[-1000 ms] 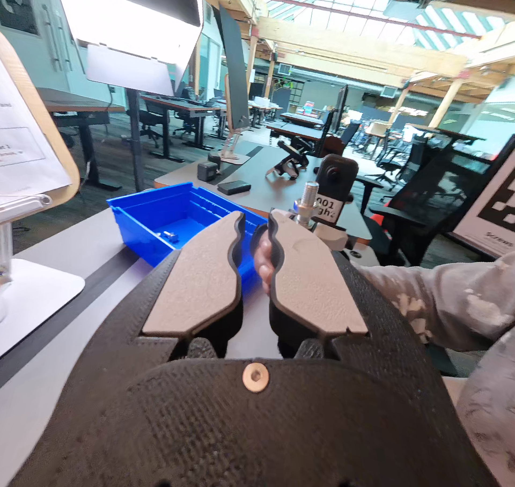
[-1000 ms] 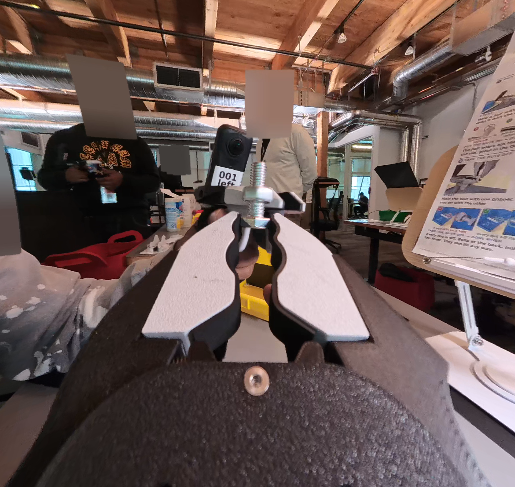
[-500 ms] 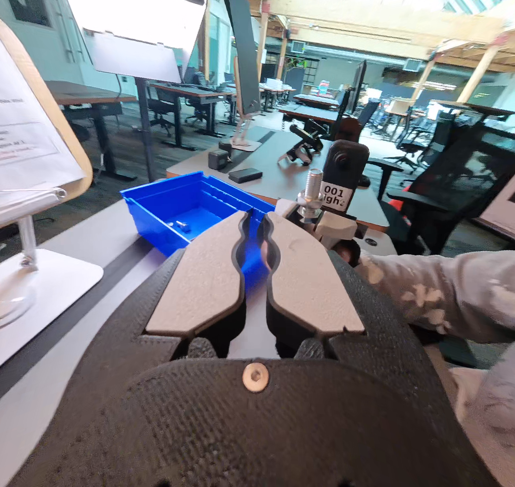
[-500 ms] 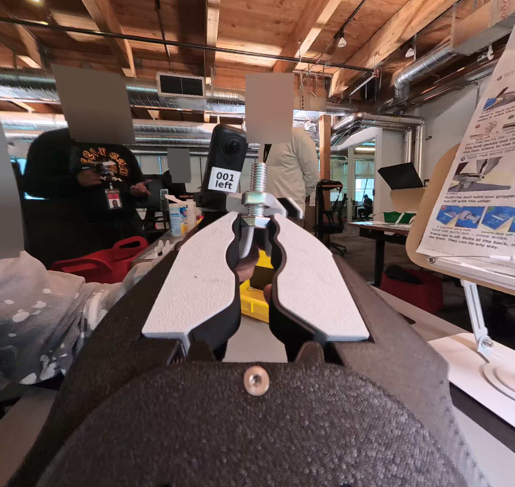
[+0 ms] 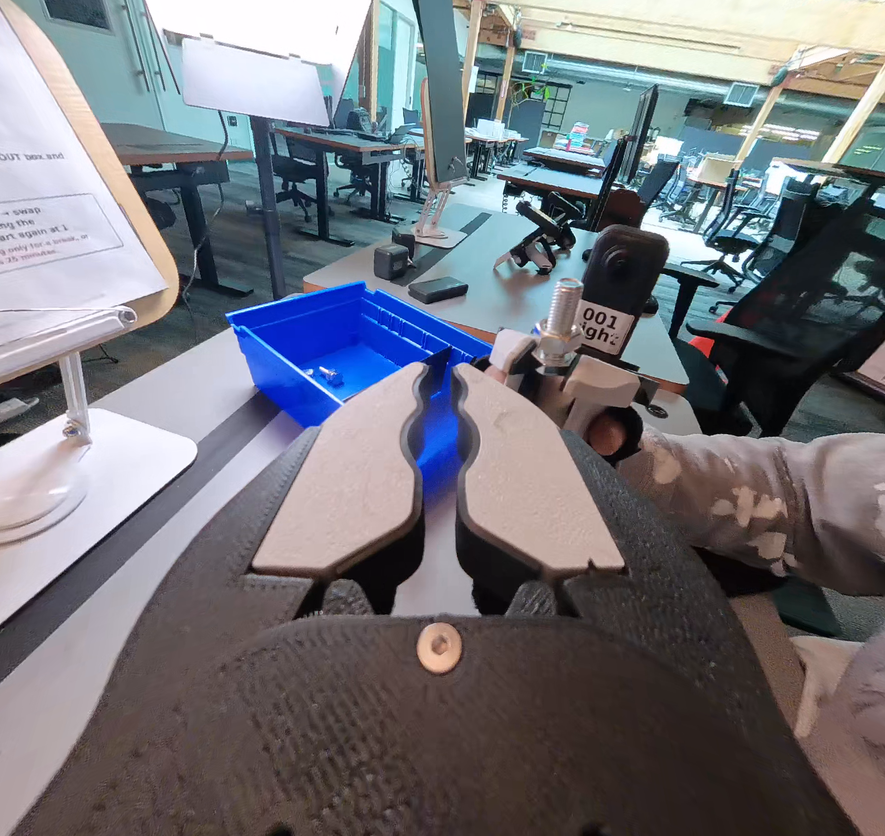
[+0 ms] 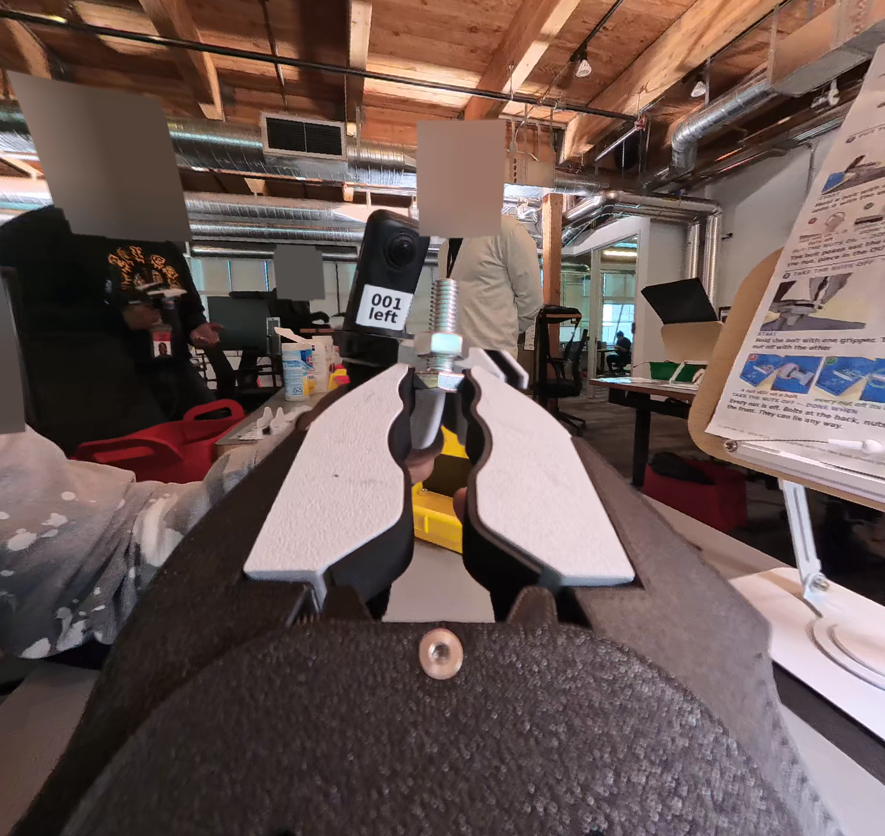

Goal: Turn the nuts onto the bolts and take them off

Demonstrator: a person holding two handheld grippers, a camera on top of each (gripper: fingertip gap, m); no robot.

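Note:
My right gripper (image 6: 438, 377) is shut on the hex head of a silver bolt (image 6: 443, 305) and holds it upright, threads up. A nut (image 6: 438, 344) sits on the threads just above the head. My left gripper (image 5: 438, 372) has its jaws nearly together with nothing between them. It is level with the bolt (image 5: 565, 300) and a little to its left, apart from it. The nut (image 5: 555, 336) and the right gripper (image 5: 558, 375) also show in the left wrist view. The left gripper (image 6: 498, 365) shows behind the bolt in the right wrist view.
A blue bin (image 5: 287, 358) on the grey table holds a loose bolt (image 5: 330, 373). A yellow bin (image 6: 438, 521) lies beyond the right gripper. An instruction sheet on a white stand (image 5: 62, 190) is at the table's edge (image 6: 814, 334). People stand behind. Only a small space, under 4 cm, lies between the two pairs of fingers.
My left gripper has moved left, away from the bolt, and its jaws have narrowed. The right gripper keeps holding the bolt upright.

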